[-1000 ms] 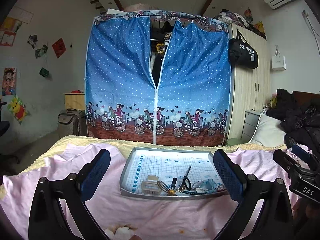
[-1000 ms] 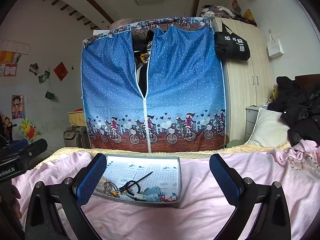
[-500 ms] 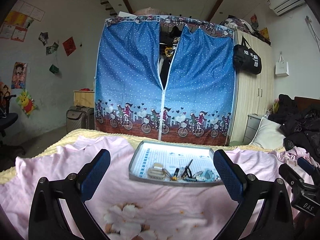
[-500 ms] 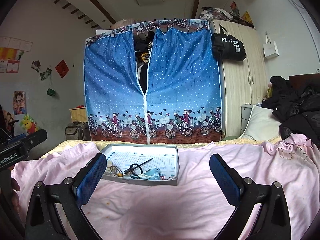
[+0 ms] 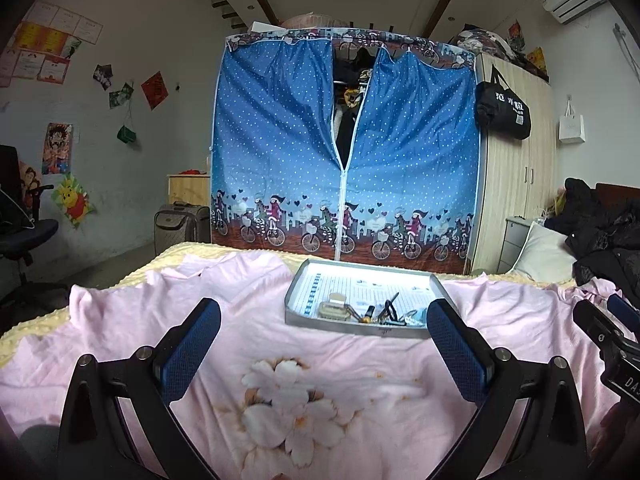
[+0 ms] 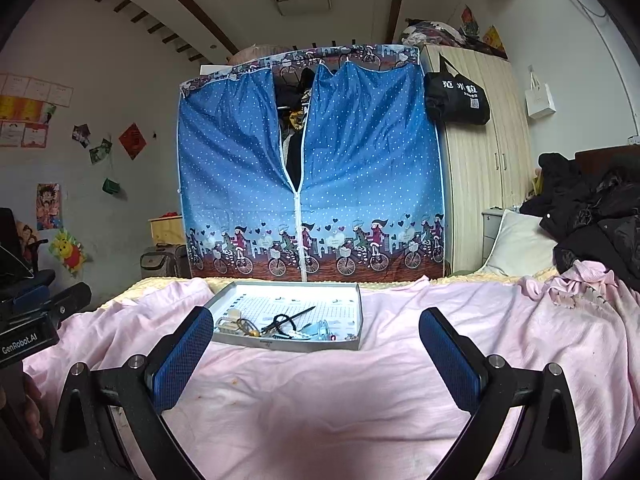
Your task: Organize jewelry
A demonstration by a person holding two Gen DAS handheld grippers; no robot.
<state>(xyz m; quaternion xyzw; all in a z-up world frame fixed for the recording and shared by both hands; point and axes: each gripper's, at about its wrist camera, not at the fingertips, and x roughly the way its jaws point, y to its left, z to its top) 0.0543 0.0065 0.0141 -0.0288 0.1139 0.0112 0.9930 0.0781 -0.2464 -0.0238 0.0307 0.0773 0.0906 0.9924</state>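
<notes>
A blue wardrobe (image 5: 344,152) with a bicycle print fills the centre of both views, its zip part open at the top. Below it a pink sheet (image 5: 320,380) covers the bed across the lower half of each frame, w/ a white flower print at bottom centre of the left view.

The tray (image 5: 298,312) sits on the sheet, centre-right in the left view and centre-left in the right view (image 6: 358,312). The jewelry (image 6: 280,326) lies heaped along the tray's near edge (small pieces, too tangled to tell apart), with a pale box (image 5: 334,308) at the heap's left end.

Left gripper (image 5: 320,350): fingers spread wide, holding nothing, above the sheet short of the tray. Right gripper (image 6: 316,354): same, fingers wide apart and empty, near the tray's front edge but not touching it.
</notes>
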